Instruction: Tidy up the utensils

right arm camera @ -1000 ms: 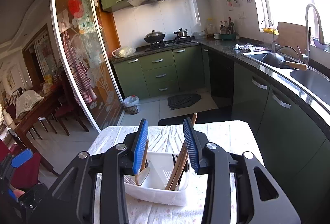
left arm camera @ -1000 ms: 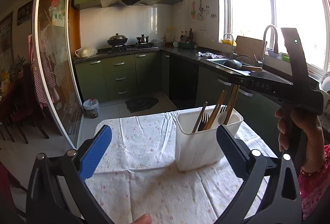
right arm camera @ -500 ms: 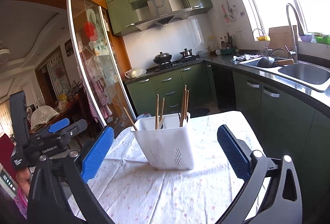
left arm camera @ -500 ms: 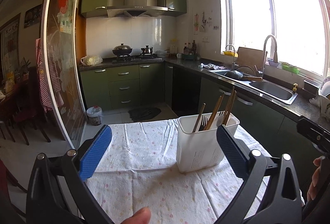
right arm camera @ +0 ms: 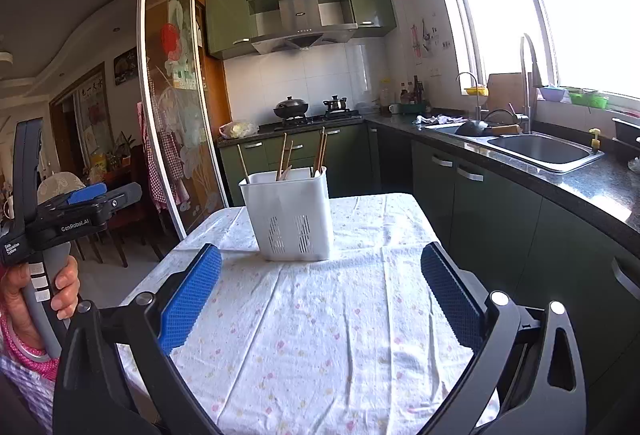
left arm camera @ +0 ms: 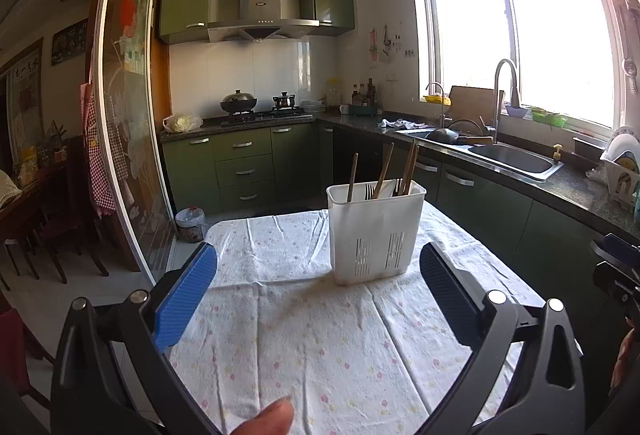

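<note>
- Two tools are hanging over the near end of the tabletop (left arm camera: 320,347), and you are holding both with their blue pads spread wide and nothing between them.
- Your left tool (left arm camera: 316,295) is pointing at the white utensil holder (left arm camera: 376,231), which is standing upright on the flowered cloth (left arm camera: 280,247) well ahead of its fingertips.
- Your right tool (right arm camera: 320,295) is facing the same utensil holder (right arm camera: 290,215) from the other side, also well short of it.
- Several wooden chopsticks (left arm camera: 382,171) are leaning inside the holder, with a fork (left arm camera: 369,191) and a pale spoon (left arm camera: 387,189) showing just above the rim; in the right view the chopsticks (right arm camera: 283,157) are sticking up in two loose groups.
- Your left tool is also showing at the left edge of the right view (right arm camera: 86,195), its pads apart, with your left hand (right arm camera: 40,295) wrapping the grey handle.
- Beyond the tabletop, green cabinets (left arm camera: 244,167), a stove with a wok (left arm camera: 239,101) and a sink (left arm camera: 512,159) under the window are filling the background.
</note>
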`<state>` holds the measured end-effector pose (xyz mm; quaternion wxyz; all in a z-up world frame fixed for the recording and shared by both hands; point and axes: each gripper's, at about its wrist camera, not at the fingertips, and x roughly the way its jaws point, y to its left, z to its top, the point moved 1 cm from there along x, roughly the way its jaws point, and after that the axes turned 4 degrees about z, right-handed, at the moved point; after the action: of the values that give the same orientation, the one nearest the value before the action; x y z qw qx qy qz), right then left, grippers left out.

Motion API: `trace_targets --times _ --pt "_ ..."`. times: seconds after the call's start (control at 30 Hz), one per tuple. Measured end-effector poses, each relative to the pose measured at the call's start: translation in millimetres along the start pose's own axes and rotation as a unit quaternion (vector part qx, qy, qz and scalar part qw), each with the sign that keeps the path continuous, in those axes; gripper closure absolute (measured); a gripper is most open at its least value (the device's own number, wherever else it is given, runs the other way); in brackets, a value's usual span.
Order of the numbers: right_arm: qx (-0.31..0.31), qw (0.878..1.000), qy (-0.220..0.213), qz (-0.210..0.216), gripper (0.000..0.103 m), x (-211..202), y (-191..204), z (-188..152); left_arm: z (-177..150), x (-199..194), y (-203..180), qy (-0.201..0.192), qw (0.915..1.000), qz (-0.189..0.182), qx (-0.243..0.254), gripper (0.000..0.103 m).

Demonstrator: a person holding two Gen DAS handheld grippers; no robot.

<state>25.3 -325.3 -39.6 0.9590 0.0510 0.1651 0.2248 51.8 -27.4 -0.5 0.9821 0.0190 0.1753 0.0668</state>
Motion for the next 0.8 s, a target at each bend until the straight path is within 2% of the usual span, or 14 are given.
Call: trace_targets --times 0.2,0.33,0.5,0.8 --pt "0.002 0.999 -0.032 -0.01 0.004 -47.4 6.4 -12.2 -11.9 -38.0 3.2 -0.006 0.9999 0.0 -0.009 0.007" --pt "0.008 0.999 -0.05 -0.005 0.004 -65.0 7.3 -9.0 -13.4 -58.0 2.4 -0.014 0.9998 -0.004 -0.01 0.007" --pt "0.01 0.998 -0.06 -0.008 0.004 -70.1 7.3 -3.9 -15.5 -71.2 0.8 -0.025 0.9997 0.003 0.0 0.007" --pt "0.014 0.999 -0.046 -0.008 0.004 -58.0 7.3 -1.2 -15.2 -63.7 3.6 -0.015 0.9998 -0.005 -0.007 0.007"
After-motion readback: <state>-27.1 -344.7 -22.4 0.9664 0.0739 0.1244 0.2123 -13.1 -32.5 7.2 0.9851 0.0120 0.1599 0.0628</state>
